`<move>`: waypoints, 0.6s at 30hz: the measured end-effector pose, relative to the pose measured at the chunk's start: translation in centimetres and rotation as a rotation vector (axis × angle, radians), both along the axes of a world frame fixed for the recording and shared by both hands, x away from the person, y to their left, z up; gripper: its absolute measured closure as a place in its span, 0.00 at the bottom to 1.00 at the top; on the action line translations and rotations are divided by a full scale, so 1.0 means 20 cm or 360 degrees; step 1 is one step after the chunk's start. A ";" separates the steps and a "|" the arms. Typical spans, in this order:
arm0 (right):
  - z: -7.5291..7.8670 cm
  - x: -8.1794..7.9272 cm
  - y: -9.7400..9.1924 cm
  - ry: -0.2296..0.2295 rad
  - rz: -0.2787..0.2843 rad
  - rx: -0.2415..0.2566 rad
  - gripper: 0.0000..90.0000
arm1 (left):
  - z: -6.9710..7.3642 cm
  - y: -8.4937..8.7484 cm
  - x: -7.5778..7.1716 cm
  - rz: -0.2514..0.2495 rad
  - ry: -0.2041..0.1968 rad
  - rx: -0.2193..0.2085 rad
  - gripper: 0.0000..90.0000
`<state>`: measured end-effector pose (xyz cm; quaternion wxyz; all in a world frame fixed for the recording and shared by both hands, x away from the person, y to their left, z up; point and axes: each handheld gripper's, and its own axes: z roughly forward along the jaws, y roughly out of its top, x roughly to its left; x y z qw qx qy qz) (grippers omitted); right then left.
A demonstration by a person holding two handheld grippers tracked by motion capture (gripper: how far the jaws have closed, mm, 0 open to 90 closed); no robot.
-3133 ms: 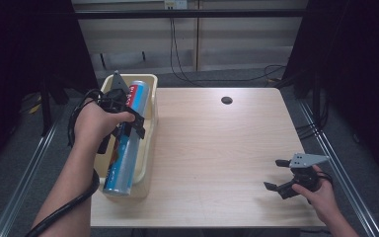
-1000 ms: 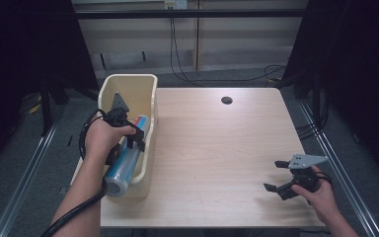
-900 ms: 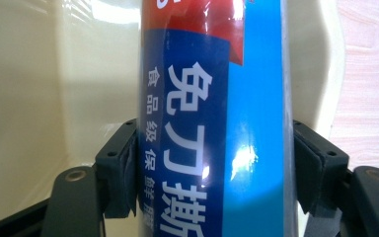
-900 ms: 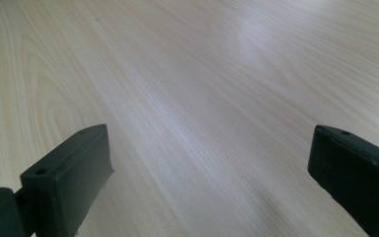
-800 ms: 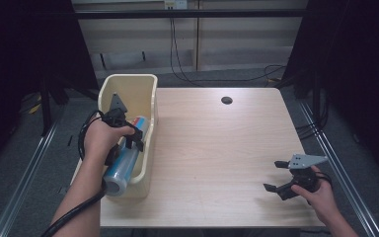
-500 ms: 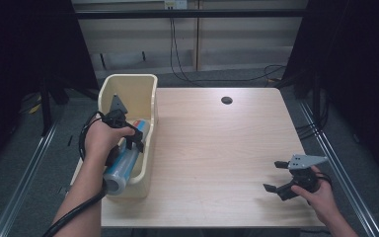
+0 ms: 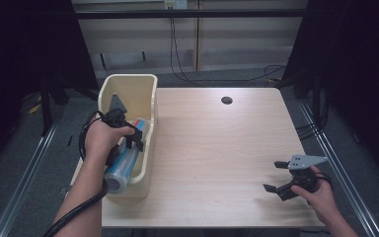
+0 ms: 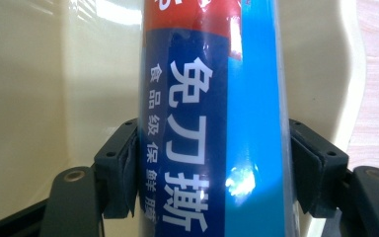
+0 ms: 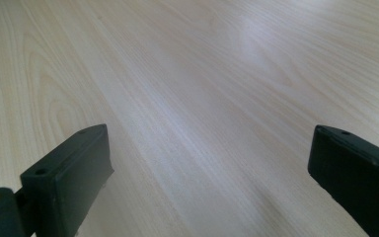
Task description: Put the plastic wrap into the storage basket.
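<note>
Cling-film roll (image 7: 122,163), a long tube with a blue and red printed label, is pinched across its width by the left gripper (image 7: 132,137), whose two black jaws are pressed flat against opposite sides of the tube, as is seen close up in the left gripper view (image 8: 212,123). The roll is tilted, with its far end down inside the cream plastic bin (image 7: 150,101) at the left edge of the wooden table (image 7: 217,148) and its near end raised and sticking out over the bin's near wall. The right gripper (image 7: 284,177) is held low over bare table near the right front corner, well apart from the bin, with its jaws spread wide and nothing between them, as the right gripper view (image 9: 205,182) confirms. The step in hand is judged to be the handling of the roll at the bin, though whether it is being lifted out or laid in cannot be told. For a clean result, the grip should be kept square on the slick wrapper so the tube is not allowed to twist or slide, and the roll should be kept in line with the long, narrow bin so neither end catches on a wall. The bin looks light and could be dragged or tipped if the roll is levered against its rim.
</note>
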<state>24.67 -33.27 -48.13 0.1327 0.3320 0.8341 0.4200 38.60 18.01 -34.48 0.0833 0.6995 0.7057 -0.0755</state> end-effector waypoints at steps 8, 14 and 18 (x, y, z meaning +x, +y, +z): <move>0.00 0.00 0.00 0.0001 0.0003 0.0004 0.03 | 0.00 0.00 0.01 -0.0004 0.0007 -0.0023 0.35; 0.00 0.00 0.00 0.0000 0.0000 0.0005 0.03 | 0.00 -0.01 0.01 0.0005 0.0013 -0.0010 0.34; 0.00 0.00 0.00 -0.0007 -0.0005 0.0000 0.03 | 0.03 0.00 0.01 0.0011 -0.0059 -0.0033 0.36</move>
